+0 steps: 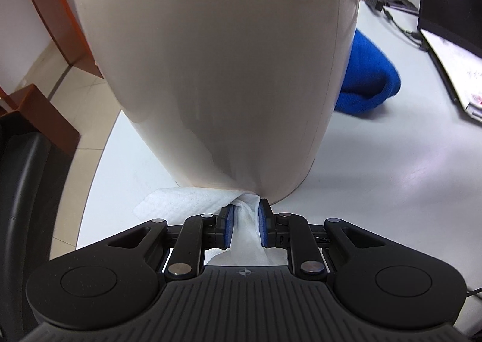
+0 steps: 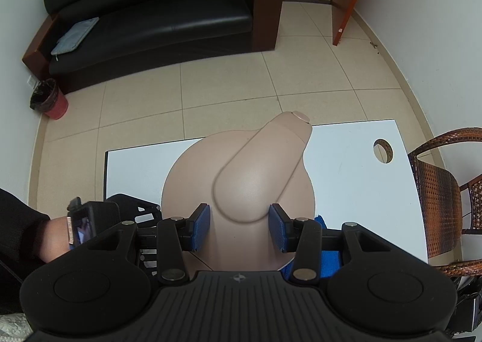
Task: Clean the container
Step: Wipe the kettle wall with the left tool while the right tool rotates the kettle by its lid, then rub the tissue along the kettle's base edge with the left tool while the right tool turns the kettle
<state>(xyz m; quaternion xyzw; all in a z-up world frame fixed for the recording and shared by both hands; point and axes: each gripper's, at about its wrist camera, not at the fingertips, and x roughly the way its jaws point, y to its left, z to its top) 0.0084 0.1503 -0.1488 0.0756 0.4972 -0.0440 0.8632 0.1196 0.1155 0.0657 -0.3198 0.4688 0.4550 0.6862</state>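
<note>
Container: a beige, smooth-walled vessel [image 1: 223,65] was found standing upright on the white worktop [image 1: 391,176], its long axis vertical; a domed lid with a raised spout or handle [image 2: 265,167] was recorded from above.
Left gripper [image 1: 244,218]: fingers were found clamped on a white paper towel [image 1: 186,203], which was pressed against the container's lower wall, directly ahead of the fingertips.
Right gripper [image 2: 239,224]: fingers were seen set either side of the lid's raised part, close to it; firm contact could not be confirmed.
Governing relation: the wall lay dead ahead of the left fingers, so a wiping stroke was judged likely to run up or around it.
Surface: an even sheen was noted; no soiling could be made out.
Surroundings: a blue cloth [image 1: 367,77] was noted just beyond the container.
</note>
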